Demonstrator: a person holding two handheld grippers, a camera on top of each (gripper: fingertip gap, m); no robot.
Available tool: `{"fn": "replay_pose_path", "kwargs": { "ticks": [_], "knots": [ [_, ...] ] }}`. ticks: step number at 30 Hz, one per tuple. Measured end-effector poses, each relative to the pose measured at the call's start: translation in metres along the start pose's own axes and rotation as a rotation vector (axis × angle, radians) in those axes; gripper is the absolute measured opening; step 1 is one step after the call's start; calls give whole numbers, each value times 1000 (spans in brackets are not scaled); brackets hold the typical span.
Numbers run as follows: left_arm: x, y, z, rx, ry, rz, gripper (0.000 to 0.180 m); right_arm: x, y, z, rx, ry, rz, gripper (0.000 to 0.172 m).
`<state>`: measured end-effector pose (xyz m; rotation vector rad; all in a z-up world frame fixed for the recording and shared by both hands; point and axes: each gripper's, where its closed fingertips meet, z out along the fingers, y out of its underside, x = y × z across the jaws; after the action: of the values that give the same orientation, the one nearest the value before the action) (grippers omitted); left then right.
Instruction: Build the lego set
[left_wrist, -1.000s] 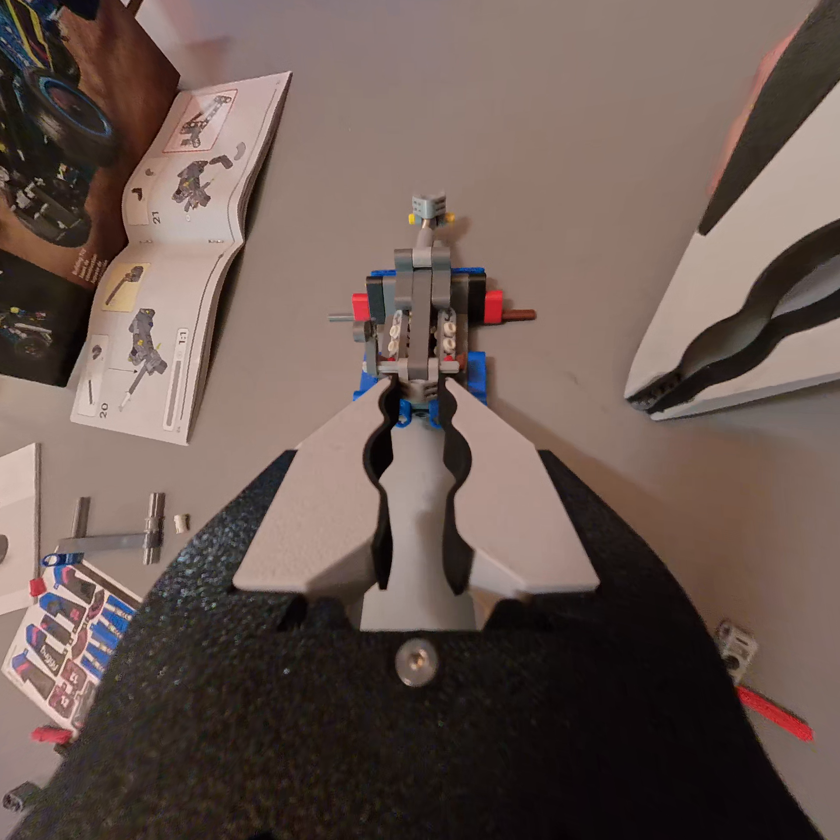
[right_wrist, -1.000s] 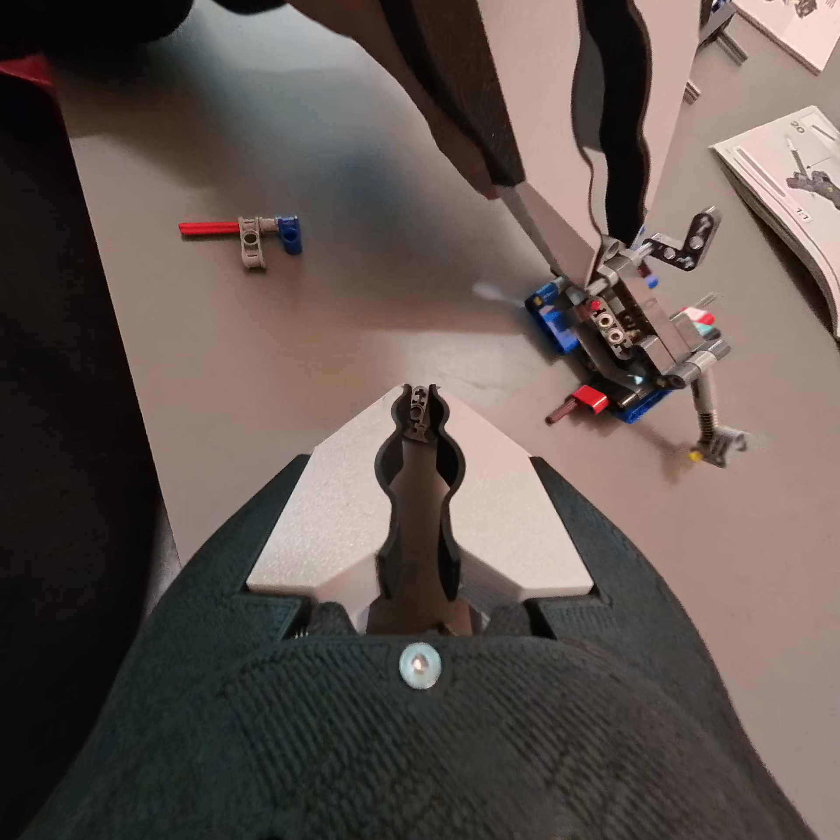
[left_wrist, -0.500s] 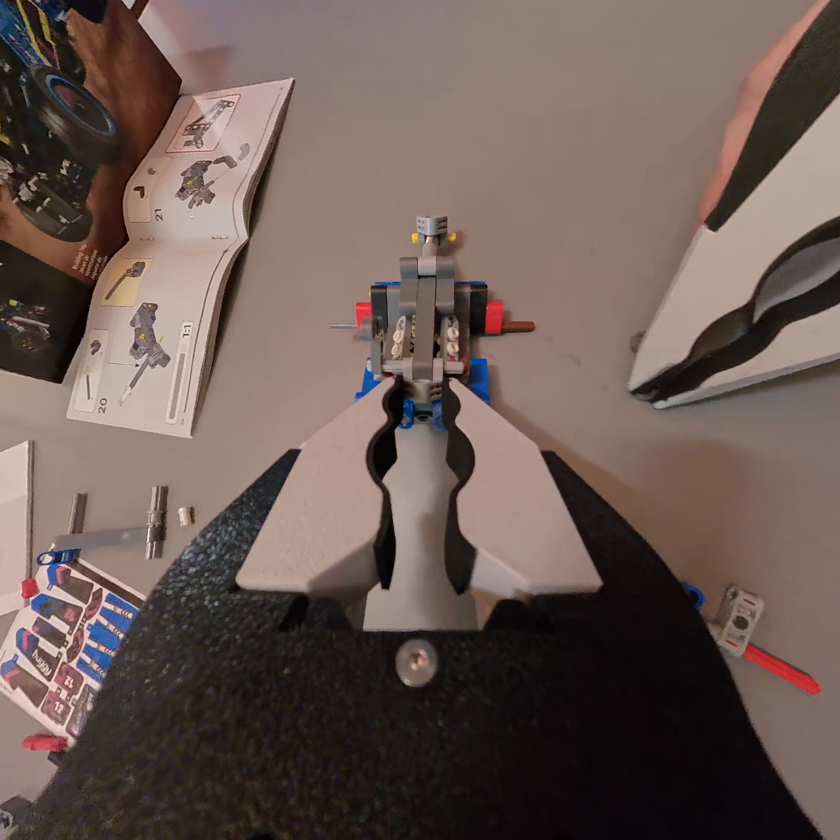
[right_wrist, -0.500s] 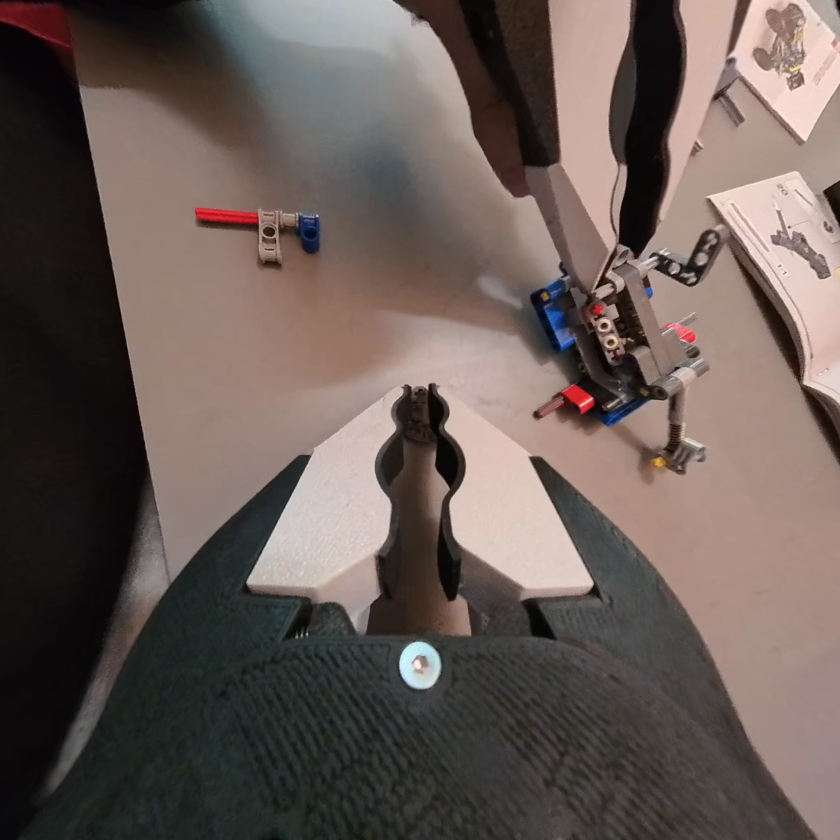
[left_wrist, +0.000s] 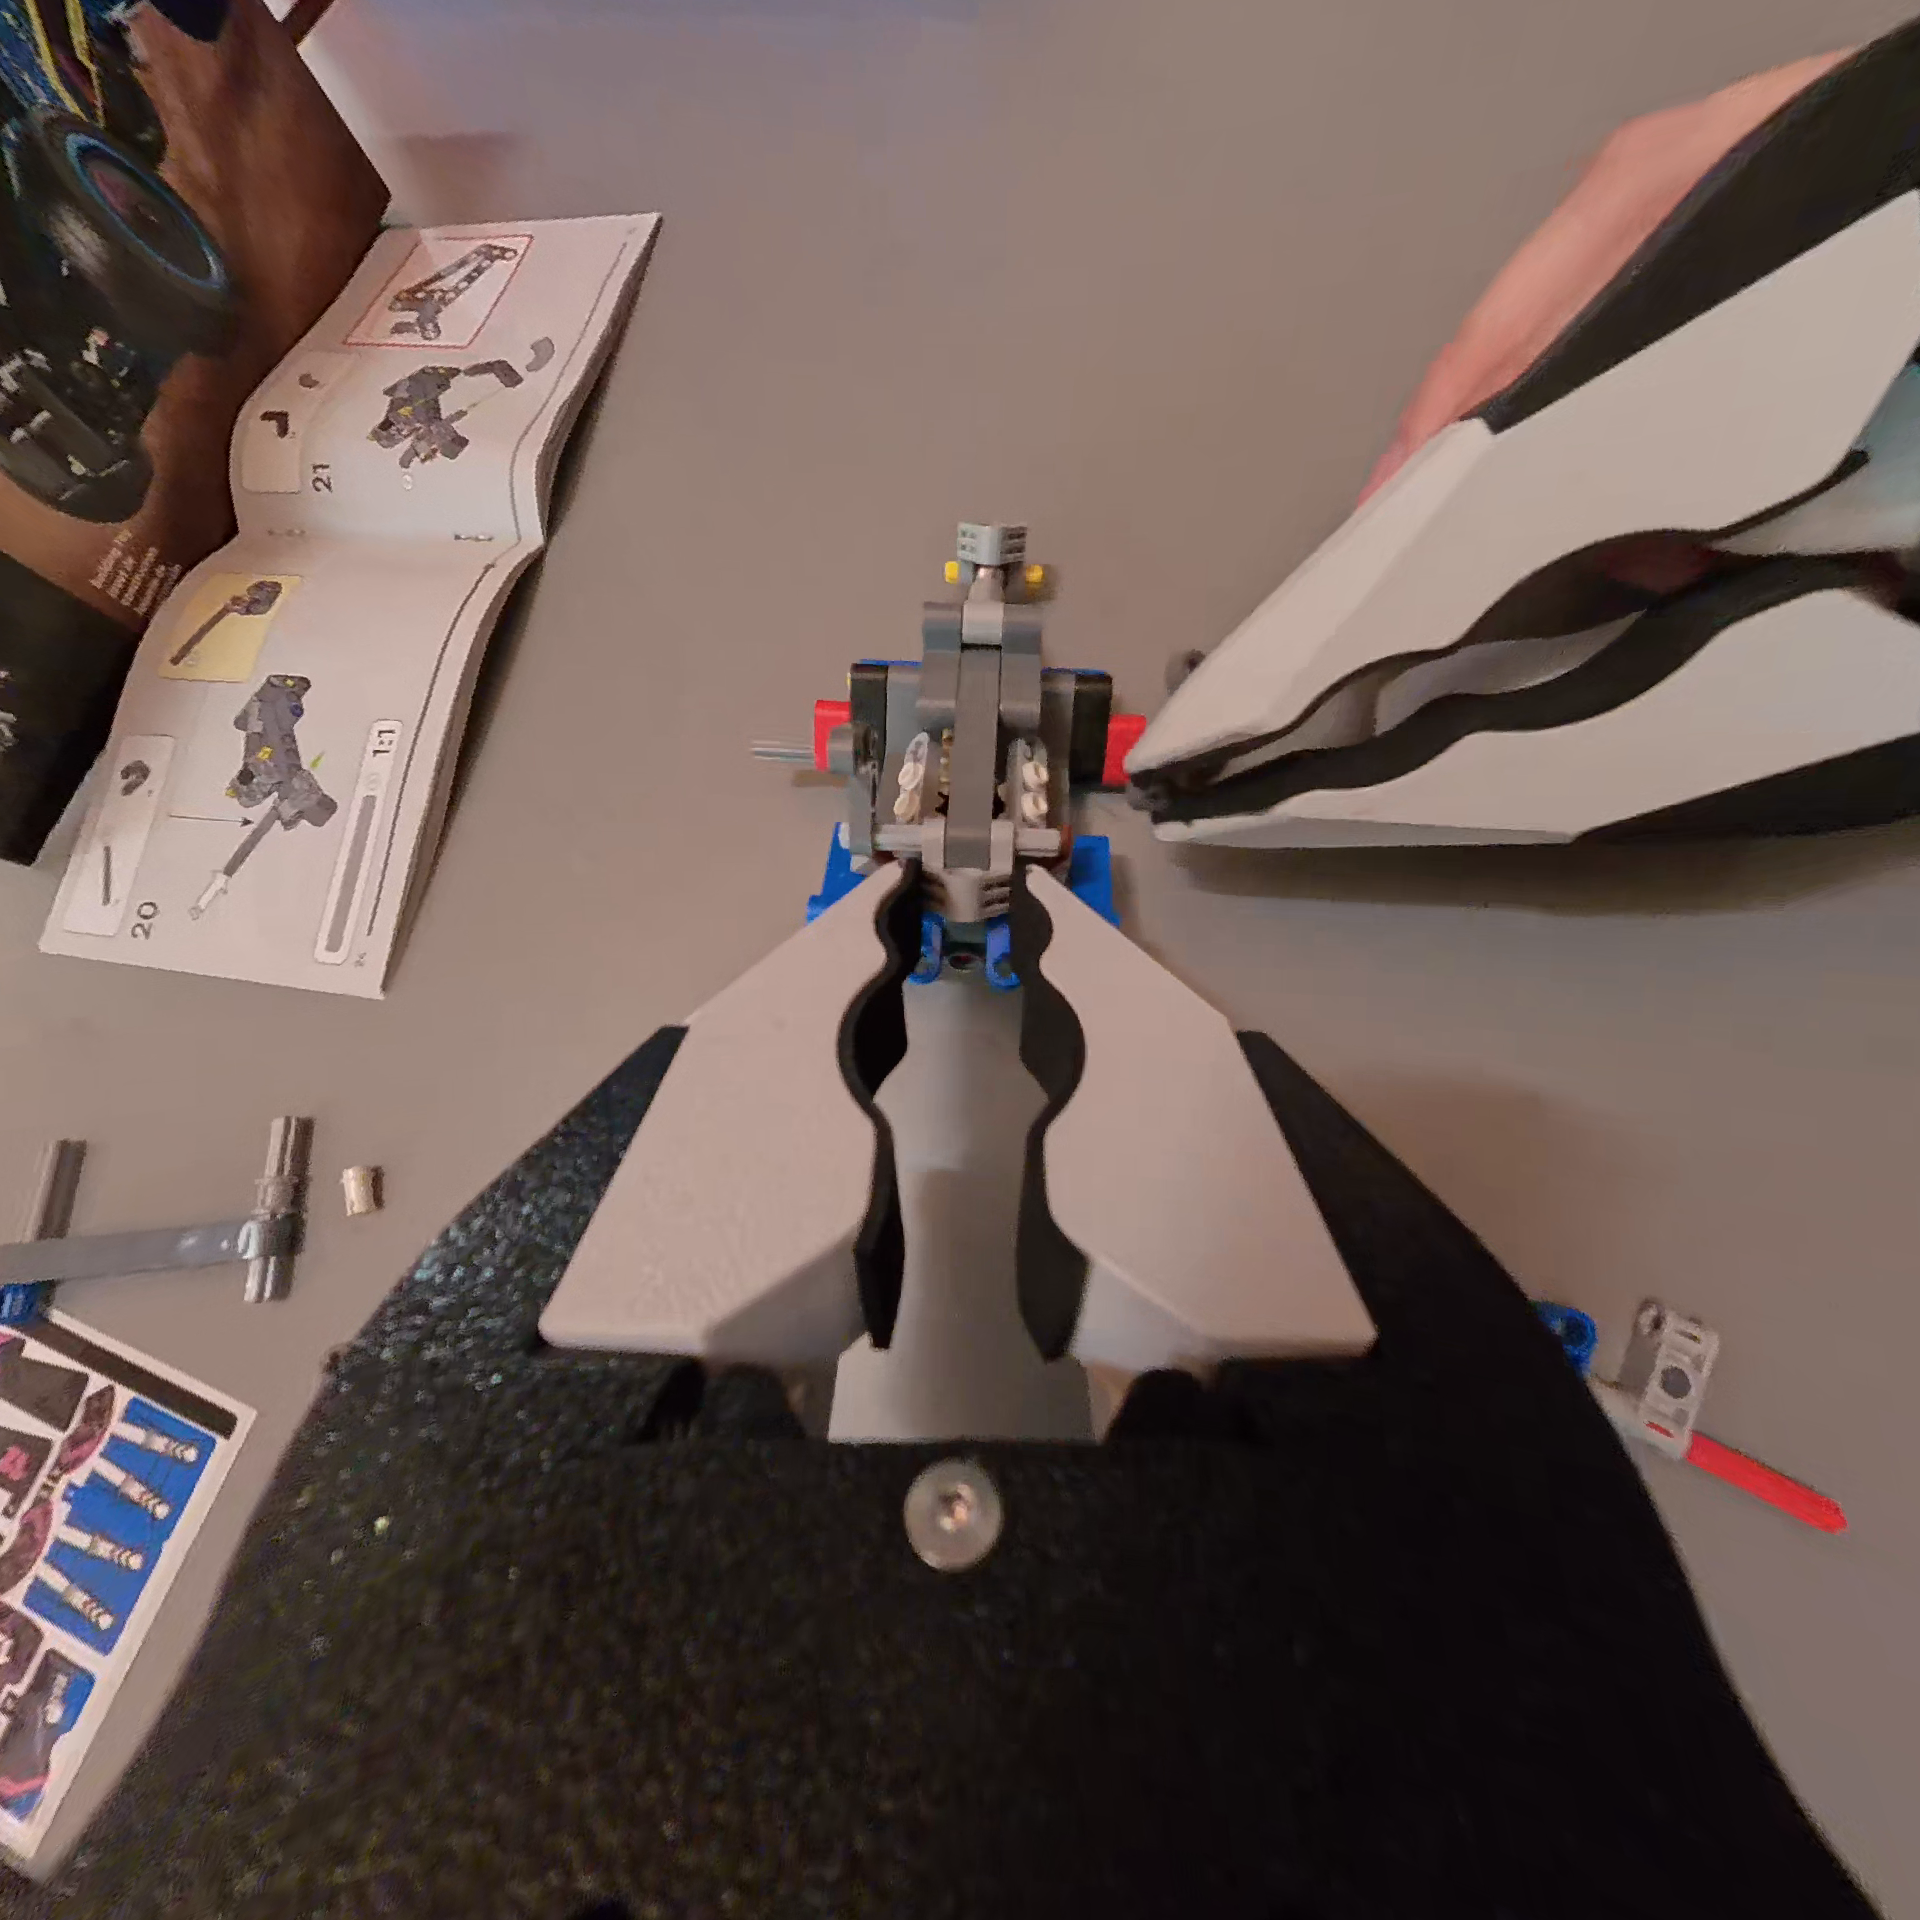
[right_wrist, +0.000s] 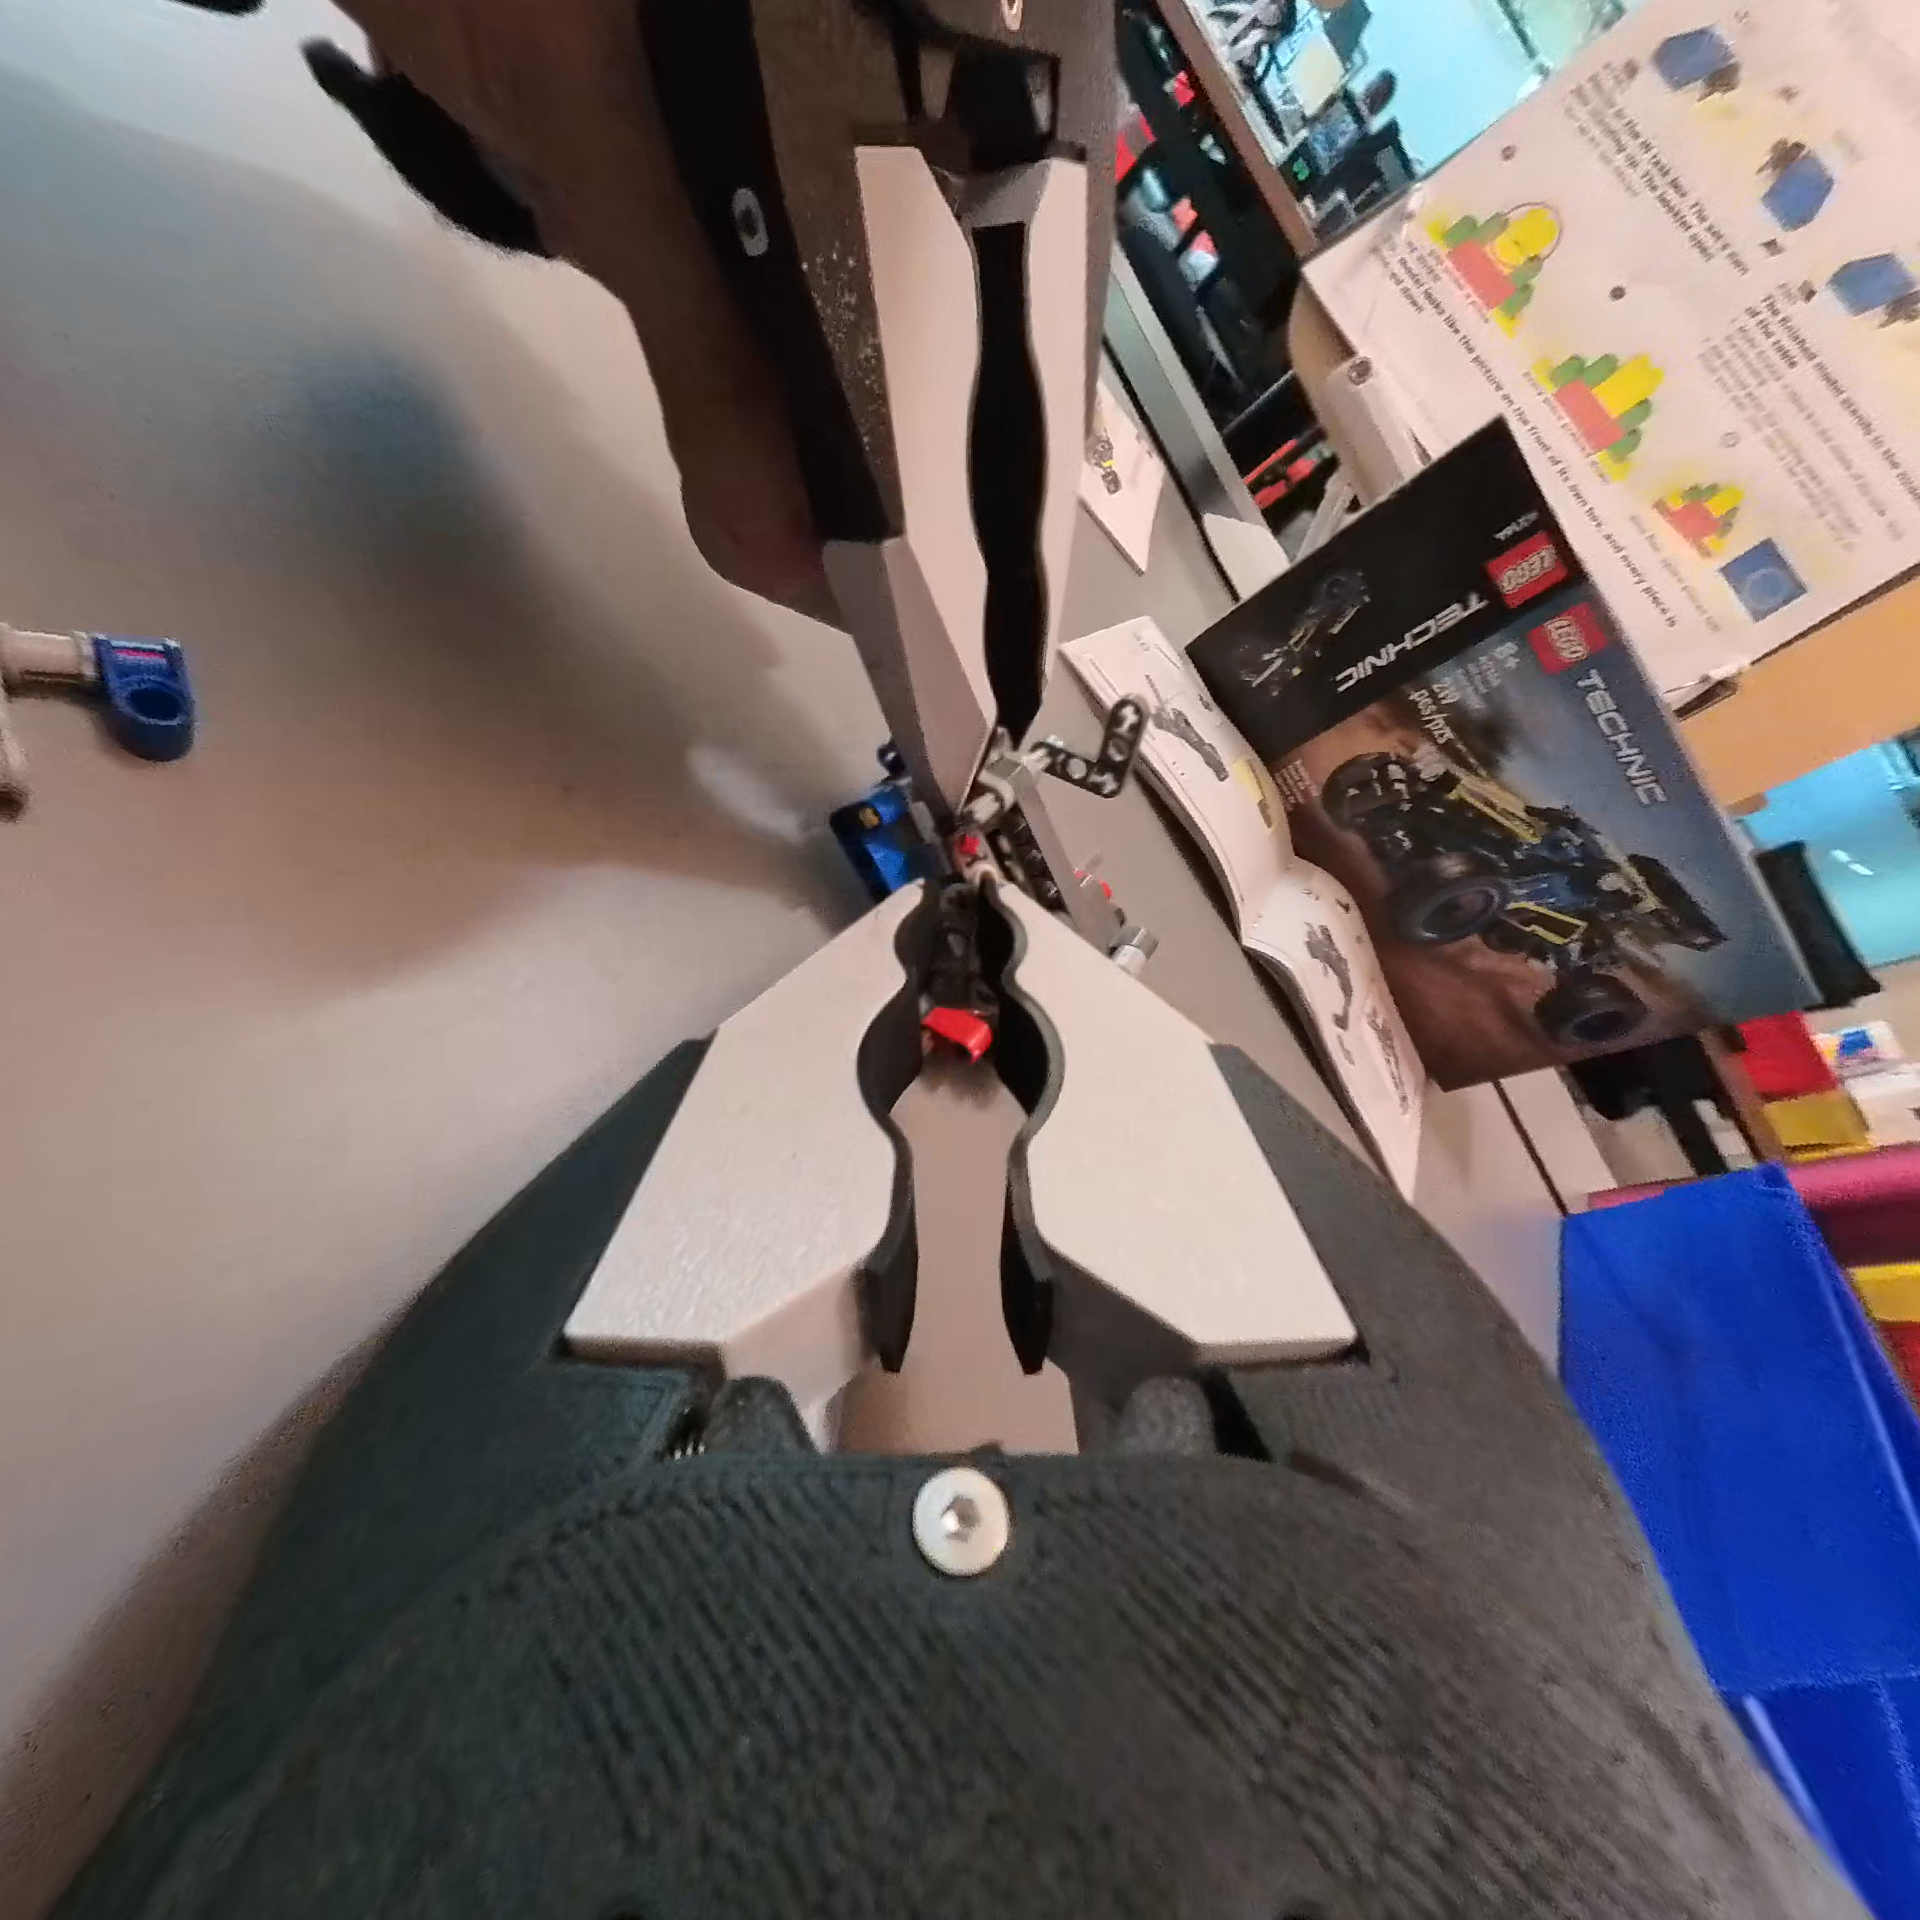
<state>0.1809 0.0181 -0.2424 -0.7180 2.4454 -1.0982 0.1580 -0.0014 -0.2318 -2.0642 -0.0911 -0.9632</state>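
Left gripper (left_wrist: 966, 894) clamps the brick assembly's (left_wrist: 971, 727) near grey end on the table (left_wrist: 1247, 312); right gripper (left_wrist: 1143, 779), apparently pinching a small dark piece, meets its right side.

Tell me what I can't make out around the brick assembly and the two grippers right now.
- Right gripper tip contact with the brick assembly: left wrist view, blurred.
- Small dark piece in it: right wrist view, pads cover its sides.
- Assembly's base: left gripper fingers cover it.
- Red axle piece: gripper body cuts it off.
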Motion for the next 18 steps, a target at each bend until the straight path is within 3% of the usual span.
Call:
{"fn": "replay_pose_path", "kwargs": {
  "ticks": [8, 18],
  "knots": [
    [0, 1, -1, -10, 17, -83, 13, 7, -9, 8, 30, 82, -54, 4],
    [-1, 5, -1, -35, 11, -114, 13, 0, -9, 15, 30, 20, -35, 4]
  ]
}}
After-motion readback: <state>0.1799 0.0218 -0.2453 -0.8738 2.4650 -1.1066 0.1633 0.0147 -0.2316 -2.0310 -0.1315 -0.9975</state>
